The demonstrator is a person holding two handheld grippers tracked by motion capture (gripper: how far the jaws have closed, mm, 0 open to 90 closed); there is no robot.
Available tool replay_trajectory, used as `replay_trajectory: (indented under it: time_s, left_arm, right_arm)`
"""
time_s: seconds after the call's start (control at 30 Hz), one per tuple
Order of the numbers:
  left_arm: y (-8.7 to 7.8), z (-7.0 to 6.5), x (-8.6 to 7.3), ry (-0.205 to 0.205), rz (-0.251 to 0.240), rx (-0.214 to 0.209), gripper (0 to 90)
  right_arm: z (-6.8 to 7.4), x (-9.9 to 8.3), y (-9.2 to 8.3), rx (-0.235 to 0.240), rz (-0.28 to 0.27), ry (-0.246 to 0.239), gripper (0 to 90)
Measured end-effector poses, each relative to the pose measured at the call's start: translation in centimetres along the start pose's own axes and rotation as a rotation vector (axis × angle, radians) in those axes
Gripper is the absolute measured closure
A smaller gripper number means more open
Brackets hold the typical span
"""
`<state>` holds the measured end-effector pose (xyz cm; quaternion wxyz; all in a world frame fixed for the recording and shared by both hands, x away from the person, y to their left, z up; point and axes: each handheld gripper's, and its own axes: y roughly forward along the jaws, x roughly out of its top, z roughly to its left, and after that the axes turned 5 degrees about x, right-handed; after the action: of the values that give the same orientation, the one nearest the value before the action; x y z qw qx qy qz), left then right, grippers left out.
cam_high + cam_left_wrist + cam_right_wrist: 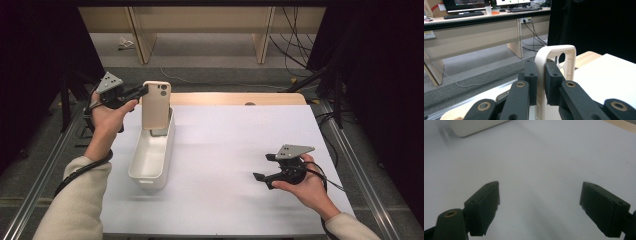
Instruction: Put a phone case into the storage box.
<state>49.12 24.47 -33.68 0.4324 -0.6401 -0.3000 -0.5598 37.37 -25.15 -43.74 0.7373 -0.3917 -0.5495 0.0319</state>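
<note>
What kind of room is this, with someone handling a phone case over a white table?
It looks like a lab or office workroom set up for recording. Behind the phone case held in the left tongs stands a long desk with monitors and keyboards; loose cables trail across the floor.

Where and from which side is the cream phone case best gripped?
Grip the phone case by its thin side edge near the camera cutout, coming level from the left, as the left gripper does. It stands upright over the white bin, so that edge is exposed.
</note>
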Motion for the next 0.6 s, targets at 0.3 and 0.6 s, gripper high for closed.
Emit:
replay_trajectory:
  time_s: [0.3, 0.6]
  left_arm:
    - [0.5, 0.3, -0.7, -0.009, 0.016, 0.011, 81.3]
    - [0.9, 0.5, -1.4, -0.009, 0.03, 0.016, 81.3]
  right_arm:
    - [0.0, 0.0, 0.0, 0.0, -0.002, 0.0, 17.3]
    - [0.0, 0.0, 0.0, 0.0, -0.003, 0.0, 17.3]
